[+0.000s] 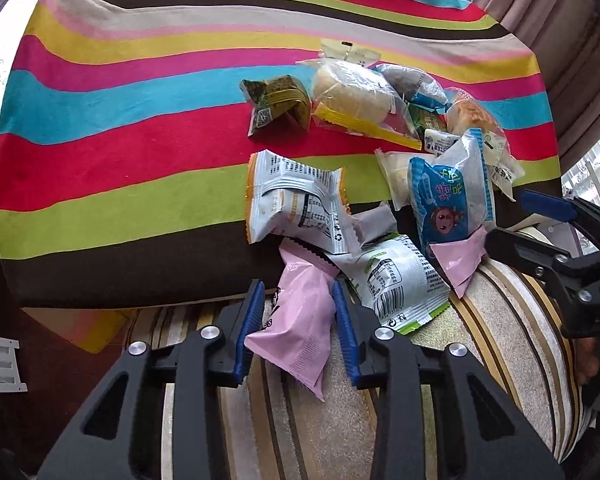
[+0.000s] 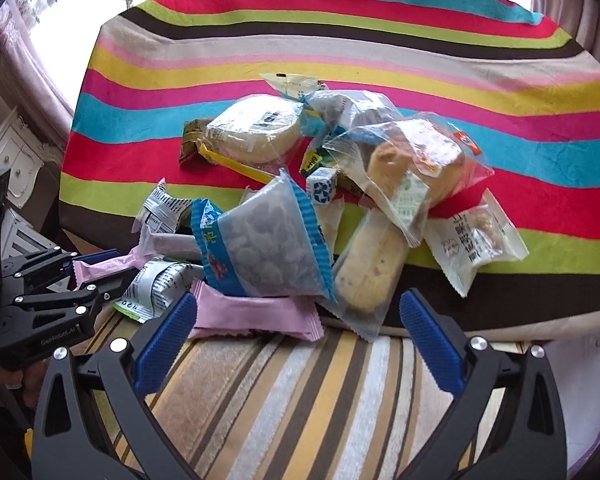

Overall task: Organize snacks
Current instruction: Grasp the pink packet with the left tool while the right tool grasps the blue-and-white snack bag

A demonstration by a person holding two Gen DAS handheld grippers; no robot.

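Two grippers over a snack pile at the near edge of the striped cloth [image 1: 140, 92]. Left gripper [image 1: 298, 312]: blue pads pinched on a pink packet [image 1: 296, 332], which hangs off the cloth's near edge over the striped cushion [image 2: 280, 400]. Right gripper [image 2: 298, 316]: jaws wide apart, nothing held, w/ a second pink packet [image 2: 256, 316] btwn them, just under a blue-edged bag [image 2: 264, 240].

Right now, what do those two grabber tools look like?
Both the left gripper and the right gripper have black plastic frames with cut-out holes, shiny silver round bolts, and bumpy blue pads on their fingers. Small pale lettering marks the side of the left one. No cables or sleeves show.
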